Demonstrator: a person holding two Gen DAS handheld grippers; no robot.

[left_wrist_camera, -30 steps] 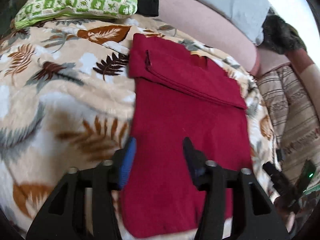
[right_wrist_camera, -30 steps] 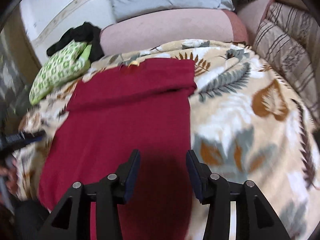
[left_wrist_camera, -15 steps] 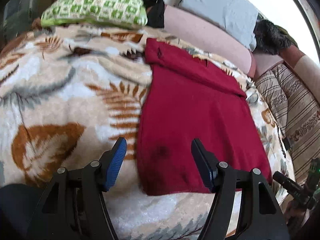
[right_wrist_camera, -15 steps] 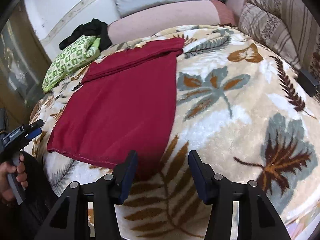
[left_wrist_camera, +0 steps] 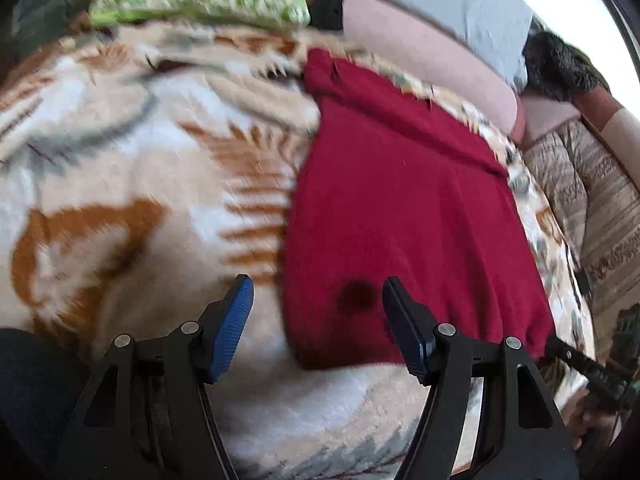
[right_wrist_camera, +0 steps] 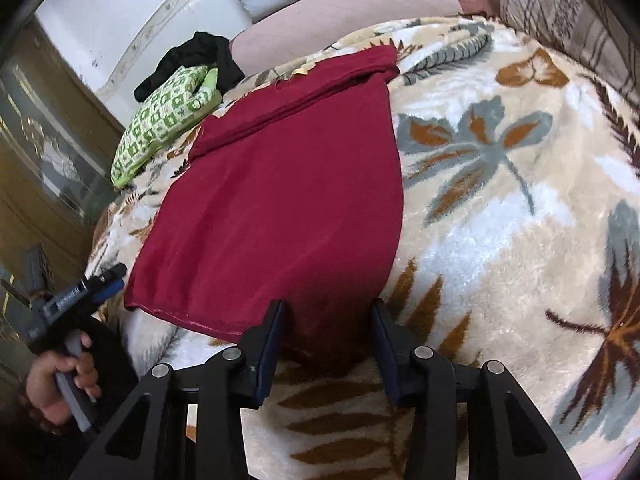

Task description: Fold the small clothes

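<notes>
Left tongs (left_wrist_camera: 316,322): agape, empty, near hem corner of red garment (left_wrist_camera: 400,216) | Right tongs (right_wrist_camera: 326,344): closing, hem between, ungripped | Risk: blanket (right_wrist_camera: 500,208) pinched too.

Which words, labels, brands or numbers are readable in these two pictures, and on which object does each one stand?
None can be read for certain.
Pale lettering on the black left gripper, seen at the side of the right wrist view: too small and blurred to read.
Small yellowish tag at the collar of the dark red folded garment: no text can be made out.
Leaf-patterned plush blanket and green-and-white patterned pillow: pattern only, no writing.
</notes>
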